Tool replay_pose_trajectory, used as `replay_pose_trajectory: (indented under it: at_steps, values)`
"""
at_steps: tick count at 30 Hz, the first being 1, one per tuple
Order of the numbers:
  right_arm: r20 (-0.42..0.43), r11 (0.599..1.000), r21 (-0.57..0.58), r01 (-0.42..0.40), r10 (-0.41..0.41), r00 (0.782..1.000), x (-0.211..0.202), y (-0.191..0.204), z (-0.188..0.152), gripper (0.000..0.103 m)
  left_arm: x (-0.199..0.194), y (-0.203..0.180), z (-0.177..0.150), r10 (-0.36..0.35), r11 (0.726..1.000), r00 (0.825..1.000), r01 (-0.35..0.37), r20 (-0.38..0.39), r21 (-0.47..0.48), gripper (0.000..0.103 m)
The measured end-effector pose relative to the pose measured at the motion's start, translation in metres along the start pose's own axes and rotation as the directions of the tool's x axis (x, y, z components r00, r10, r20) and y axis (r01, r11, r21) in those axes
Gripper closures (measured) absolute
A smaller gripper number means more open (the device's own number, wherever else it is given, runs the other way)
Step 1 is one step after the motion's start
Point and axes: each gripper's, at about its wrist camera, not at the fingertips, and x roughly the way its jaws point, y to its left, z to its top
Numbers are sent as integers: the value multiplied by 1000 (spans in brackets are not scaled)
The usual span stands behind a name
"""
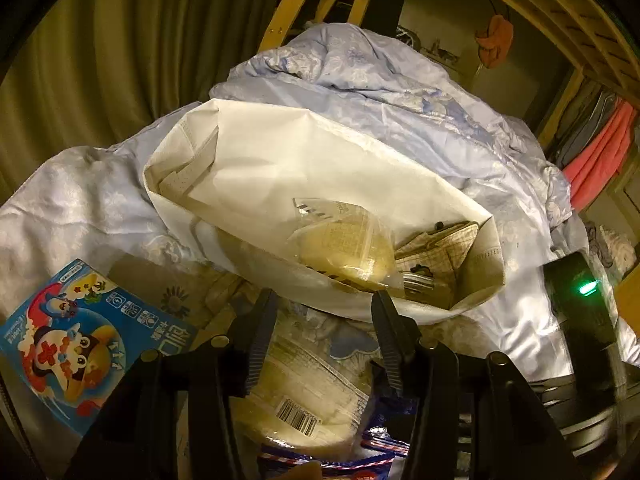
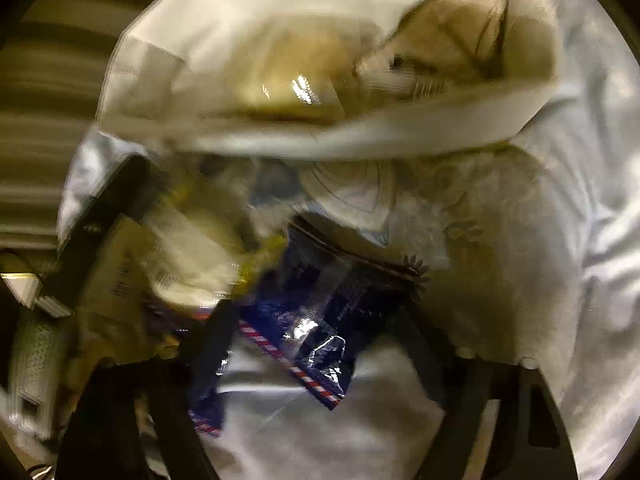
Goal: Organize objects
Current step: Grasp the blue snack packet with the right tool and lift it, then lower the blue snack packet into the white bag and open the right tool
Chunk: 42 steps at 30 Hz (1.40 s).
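A white bag [image 1: 280, 160] lies open on the bedding. Inside it are a clear packet of pale bread [image 1: 348, 244] and a beige checked pouch [image 1: 436, 252]. My left gripper [image 1: 324, 296] hovers just before the bag's mouth, its jaws apart, over another clear packet with a barcode [image 1: 304, 396]. In the blurred right wrist view my right gripper [image 2: 320, 304] points down at a dark blue packet with a red-and-white strip [image 2: 316, 320]. Its fingers stand either side of that packet; blur hides any contact. The bag [image 2: 360, 136] lies beyond.
A blue cartoon-printed packet [image 1: 76, 344] lies at the left on brown cardboard [image 1: 160, 284]. A rumpled pale blue quilt [image 1: 400, 92] surrounds the bag. Behind it hang an olive curtain [image 1: 100, 60], a wooden bunk frame [image 1: 560, 4] and clothes [image 1: 596, 152].
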Motion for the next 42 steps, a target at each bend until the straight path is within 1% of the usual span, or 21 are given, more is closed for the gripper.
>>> replay_pose_trajectory:
  at_steps: [1, 2, 5, 8, 9, 10, 12, 14, 18, 21, 24, 27, 30, 33, 34, 36, 38, 39, 40, 41, 42]
  values:
    - [-14, 1000, 4, 8, -8, 1000, 5, -2, 0, 34, -1, -1, 0, 5, 1000, 1000, -5, 3, 3, 55]
    - [-11, 1000, 5, -5, 5, 1000, 8, -3, 0, 35, -1, -1, 0, 6, 1000, 1000, -6, 3, 5, 55]
    - [17, 999, -22, -24, 24, 1000, 4, -4, -2, 41, -1, -2, -1, 9, 1000, 1000, -9, 3, 9, 55]
    - [49, 998, -32, -50, 52, 997, -4, -7, -5, 49, -1, -2, -1, 10, 1000, 1000, -10, 7, 8, 55]
    - [57, 998, -32, -54, 56, 997, -5, -8, -6, 55, -2, -2, 0, 12, 1000, 1000, -12, 10, 4, 55]
    - [70, 997, -33, -71, 73, 995, -8, -10, -7, 62, -2, -1, 0, 13, 1000, 1000, -13, 13, 1, 55]
    - [86, 995, -32, -94, 97, 992, -13, -12, -8, 64, -3, 1, 0, 12, 1000, 1000, -12, 19, -8, 55]
    - [102, 995, -37, -91, 95, 990, -18, -14, -11, 65, -4, 3, 1, 10, 1000, 1000, -9, 24, -17, 55]
    - [98, 995, -47, -88, 93, 991, -19, -13, -15, 65, -4, 4, 1, 11, 1000, 1000, -10, 22, -23, 55]
    - [109, 993, -37, -108, 111, 988, -23, -16, -15, 66, -5, 5, 1, 10, 1000, 1000, -9, 29, -28, 55]
    - [142, 992, -34, -117, 121, 982, -37, -19, -17, 67, -8, 7, 2, -2, 999, 999, 3, 40, -37, 55]
    - [211, 987, -22, -159, 160, 964, -55, -30, -20, 67, -12, 6, 2, -21, 999, 998, 23, 51, -35, 55]
    - [267, 975, -33, -220, 220, 938, -75, -29, -25, 67, -19, 3, 2, -48, 998, 996, 50, 79, -26, 54]
    - [357, 972, -24, -235, 228, 906, -100, -29, -29, 67, -21, 2, 1, -69, 997, 993, 70, 92, -15, 52]
    - [412, 972, -9, -234, 217, 885, -109, -30, -30, 67, -20, 2, 1, -74, 997, 993, 76, 90, -17, 52]
    - [474, 975, 5, -224, 195, 859, -109, -20, -23, 67, -18, 2, 1, -73, 997, 994, 75, 82, -19, 52]
    - [534, 971, 30, -236, 183, 825, -116, -25, -23, 67, -18, 1, 1, -71, 997, 994, 73, 84, -20, 52]
    - [568, 970, 44, -240, 173, 805, -117, -27, -22, 67, -17, 2, 1, -71, 997, 994, 73, 82, -20, 52]
    - [636, 971, 71, -229, 133, 760, -121, -29, -23, 67, -15, 2, 1, -72, 997, 995, 74, 76, -19, 52]
    - [682, 972, 82, -220, 106, 723, -121, -28, -23, 67, -14, 1, 1, -72, 997, 995, 73, 70, -18, 52]
    - [734, 973, 85, -215, 85, 674, -122, -28, -25, 67, -12, 1, 0, -68, 997, 996, 70, 64, -17, 51]
